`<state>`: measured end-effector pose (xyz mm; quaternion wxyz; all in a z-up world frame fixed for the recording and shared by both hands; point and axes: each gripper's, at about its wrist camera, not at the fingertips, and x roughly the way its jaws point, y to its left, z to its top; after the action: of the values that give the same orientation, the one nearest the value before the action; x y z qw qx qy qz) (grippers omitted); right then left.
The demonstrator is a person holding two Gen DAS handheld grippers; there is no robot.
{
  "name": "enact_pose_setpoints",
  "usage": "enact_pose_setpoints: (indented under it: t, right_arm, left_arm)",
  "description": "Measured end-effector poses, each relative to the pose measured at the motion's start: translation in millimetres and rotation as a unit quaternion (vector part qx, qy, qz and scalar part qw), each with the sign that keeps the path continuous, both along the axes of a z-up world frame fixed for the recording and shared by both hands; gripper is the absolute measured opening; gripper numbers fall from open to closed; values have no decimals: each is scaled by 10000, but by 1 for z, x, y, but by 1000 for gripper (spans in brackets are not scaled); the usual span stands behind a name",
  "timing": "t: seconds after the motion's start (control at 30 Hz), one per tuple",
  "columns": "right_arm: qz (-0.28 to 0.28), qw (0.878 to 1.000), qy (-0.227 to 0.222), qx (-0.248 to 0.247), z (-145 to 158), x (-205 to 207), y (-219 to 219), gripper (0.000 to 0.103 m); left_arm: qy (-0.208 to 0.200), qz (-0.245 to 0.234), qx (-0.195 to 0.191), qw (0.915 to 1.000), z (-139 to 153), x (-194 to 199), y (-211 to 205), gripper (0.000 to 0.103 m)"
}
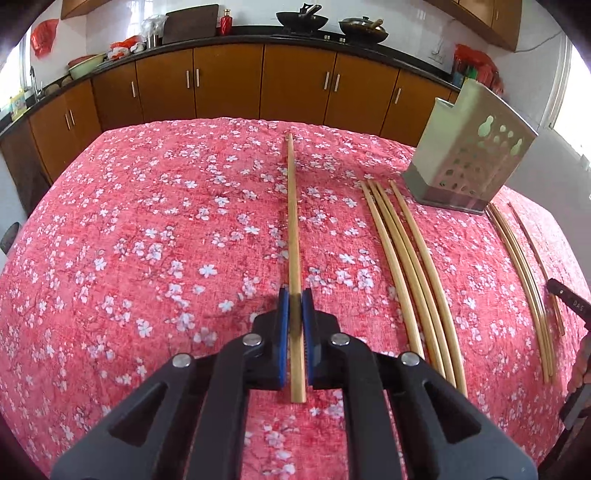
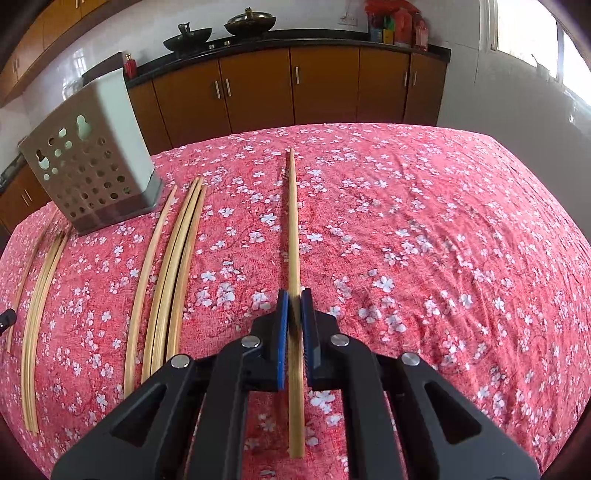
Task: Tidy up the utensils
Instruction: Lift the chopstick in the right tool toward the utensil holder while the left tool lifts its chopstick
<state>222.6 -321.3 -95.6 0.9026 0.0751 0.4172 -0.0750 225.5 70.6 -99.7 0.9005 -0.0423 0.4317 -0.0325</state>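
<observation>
My left gripper (image 1: 294, 295) is shut on a wooden chopstick (image 1: 293, 221) that points straight ahead over the red floral tablecloth (image 1: 147, 240). My right gripper (image 2: 294, 295) is shut on another chopstick (image 2: 293, 221), also pointing ahead. Several loose chopsticks (image 1: 410, 258) lie side by side on the cloth to the left gripper's right; they also show in the right wrist view (image 2: 170, 266). A second bunch of chopsticks (image 1: 524, 277) lies further right and shows at the left of the right wrist view (image 2: 37, 314). A perforated metal utensil holder (image 1: 469, 155) stands behind them; it also shows in the right wrist view (image 2: 88, 158).
Wooden kitchen cabinets (image 1: 229, 81) run behind the table, with woks (image 1: 303, 18) on the black counter. The right gripper's black body (image 1: 570, 302) shows at the right edge of the left wrist view. The table's far edge (image 2: 332, 127) drops off in front of the cabinets.
</observation>
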Motion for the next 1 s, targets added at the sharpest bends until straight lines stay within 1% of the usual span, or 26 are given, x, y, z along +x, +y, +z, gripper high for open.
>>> enact_pose_setpoints:
  t: [0.13,0.17,0.23,0.37,0.43,0.53,0.7,0.83,0.87,1.0]
  right_arm:
    - [71,9999,13,-73,2,-8,1,8]
    - [78,9999,1,-81,-1,-19,4,8]
    - [90,9999,-5,-74,-1,-26,4,8]
    - [169,9998,10,-136,-4,-32,9,8]
    - [146,9997,-142,-97,4,-39,10,8]
    - [116,9986,-506,-112,27,-55,14,8]
    - [52,9942,-1070,-120,68,-69,9,8]
    - [-15,9893,-1455,-88,95,-73,3,8]
    - [-15,9874,-1578,-121,104,-75,3,8]
    - [-9,9834,-1803,-187,120,-73,-1,8]
  left_arm:
    - [11,-2,89,10000,3,-5,-2,9]
    - [19,5,120,9999,4,-6,-3,9]
    - [25,21,140,9999,5,-11,-4,9]
    - [33,21,282,9996,4,-13,-7,8]
    - [56,63,223,9997,7,-16,-5,8]
    - [-183,119,186,9996,24,-23,0,8]
    - [-809,215,79,9965,71,-36,5,8]
    - [-1346,326,4,9904,111,-42,7,8]
    - [-1431,346,-4,9891,118,-41,6,8]
    - [-1767,458,-49,9832,147,-43,10,8]
